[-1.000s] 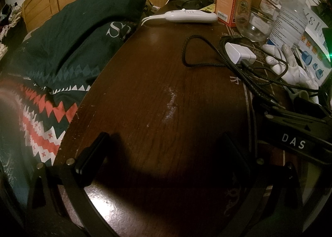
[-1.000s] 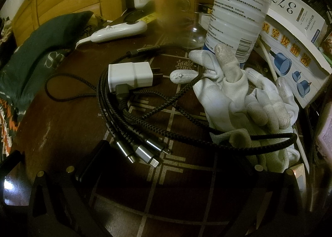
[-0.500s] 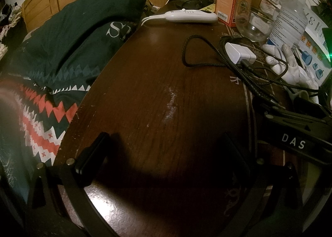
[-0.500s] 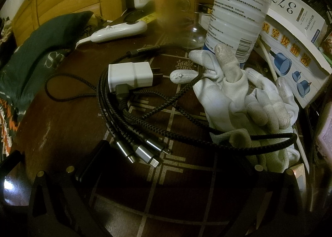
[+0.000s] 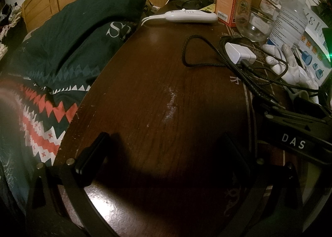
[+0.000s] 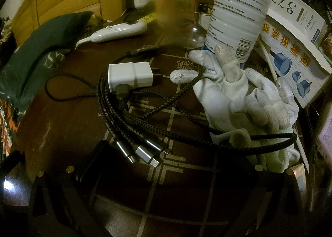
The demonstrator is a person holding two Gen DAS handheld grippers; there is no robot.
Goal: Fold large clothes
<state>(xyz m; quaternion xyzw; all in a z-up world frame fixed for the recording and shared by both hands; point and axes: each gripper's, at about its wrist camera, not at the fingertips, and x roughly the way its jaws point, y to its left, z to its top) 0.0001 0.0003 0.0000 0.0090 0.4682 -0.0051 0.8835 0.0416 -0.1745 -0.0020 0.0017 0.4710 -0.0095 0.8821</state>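
No folding is under way: both tools rest over the dark wooden table [image 5: 157, 83], the left gripper [image 5: 166, 154] and right gripper [image 6: 172, 166] each spread wide and holding nothing. The large garment [image 5: 68, 35], dark green with a red and white zigzag band, lies heaped beyond the table's left edge. The next move probably calls for reaching left to find a hem. Only the right wrist view shows the charger cables [image 6: 132, 120] and white gloves [image 6: 238, 95] closely, near the table's right edge; the left view shows most of the garment.
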